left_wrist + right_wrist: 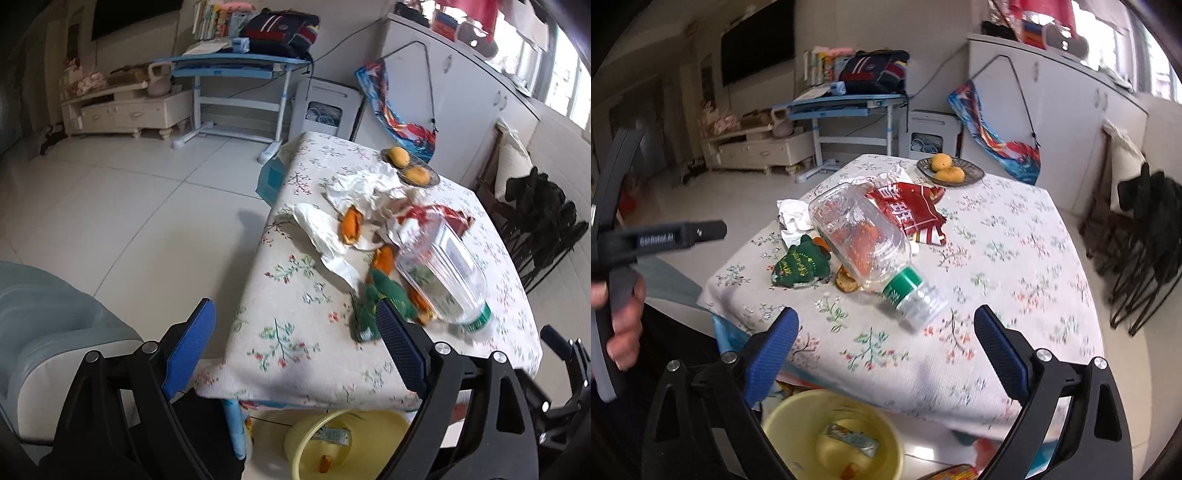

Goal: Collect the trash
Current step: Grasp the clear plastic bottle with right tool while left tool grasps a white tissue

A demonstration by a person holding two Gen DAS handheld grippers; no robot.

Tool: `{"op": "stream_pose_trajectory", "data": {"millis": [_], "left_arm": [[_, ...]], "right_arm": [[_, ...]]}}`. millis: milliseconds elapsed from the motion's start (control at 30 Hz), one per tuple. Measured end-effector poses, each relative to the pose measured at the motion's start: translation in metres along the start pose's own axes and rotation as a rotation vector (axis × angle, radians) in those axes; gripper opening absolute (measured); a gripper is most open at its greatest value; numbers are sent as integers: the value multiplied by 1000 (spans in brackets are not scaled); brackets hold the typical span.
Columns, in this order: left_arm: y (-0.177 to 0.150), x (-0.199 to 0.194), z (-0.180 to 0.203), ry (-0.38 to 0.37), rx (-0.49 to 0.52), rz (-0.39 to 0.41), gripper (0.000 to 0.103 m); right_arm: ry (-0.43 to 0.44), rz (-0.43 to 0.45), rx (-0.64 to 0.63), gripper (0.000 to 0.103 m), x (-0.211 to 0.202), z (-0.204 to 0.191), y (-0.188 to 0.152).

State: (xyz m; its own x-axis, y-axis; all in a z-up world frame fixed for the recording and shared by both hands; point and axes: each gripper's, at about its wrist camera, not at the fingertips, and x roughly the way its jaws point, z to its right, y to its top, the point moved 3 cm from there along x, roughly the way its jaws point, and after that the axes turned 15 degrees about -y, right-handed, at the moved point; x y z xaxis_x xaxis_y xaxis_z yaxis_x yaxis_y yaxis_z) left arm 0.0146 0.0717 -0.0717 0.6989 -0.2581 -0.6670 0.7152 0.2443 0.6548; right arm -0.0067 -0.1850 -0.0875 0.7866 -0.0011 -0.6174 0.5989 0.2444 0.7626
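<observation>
Both my claws hang above the near edge of the table with the flowered white cloth [1015, 236], and both are spread wide with nothing between the blue pads. My left gripper [295, 339] sits over the table's near-left corner; my right gripper [886, 350] is over the near edge, its fingers framing the neck of the bottle without touching it.

The clear crumpled plastic bottle with the green label band [871, 243] lies on its side in the middle of the trash heap, neck pointing toward 5 o'clock, toward my right claw. At its 9 o'clock, touching or nearly so, lies the dark green foil wrapper with gold lettering [799, 264]. Pieces of orange peel [351, 225] lie under and around the bottle; one dried slice shows at its near side. At the bottle's 1 o'clock is the red and white snack bag with large white characters [908, 212], partly beneath the bottle's base. Crumpled white tissue paper [365, 188] spreads at 10 to 12 o'clock of the heap.

Further back, at 12 o'clock, a dark shallow woven dish [975, 173] holds yellow-orange fruits [947, 168].

Below the table's near edge, on the floor, stands the pale yellow round plastic bin [798, 417], just beside my left finger in the right wrist view. Inside it lie a small printed wrapper [851, 437] and a bit of orange scrap.
</observation>
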Motion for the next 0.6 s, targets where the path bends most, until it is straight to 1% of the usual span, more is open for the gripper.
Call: {"op": "stream_pose_trajectory", "data": {"millis": [133, 333, 500, 600], "left_arm": [[10, 16, -9, 0, -50, -12, 85], [31, 39, -8, 20, -38, -22, 85], [46, 66, -15, 23, -69, -69, 85], [52, 79, -15, 23, -70, -90, 85]], "right_arm": [[3, 1, -43, 93, 11, -7, 6], [0, 27, -127, 93, 22, -24, 22], [4, 44, -187, 93, 37, -39, 37], [-2, 51, -227, 93, 48, -48, 43]]}}
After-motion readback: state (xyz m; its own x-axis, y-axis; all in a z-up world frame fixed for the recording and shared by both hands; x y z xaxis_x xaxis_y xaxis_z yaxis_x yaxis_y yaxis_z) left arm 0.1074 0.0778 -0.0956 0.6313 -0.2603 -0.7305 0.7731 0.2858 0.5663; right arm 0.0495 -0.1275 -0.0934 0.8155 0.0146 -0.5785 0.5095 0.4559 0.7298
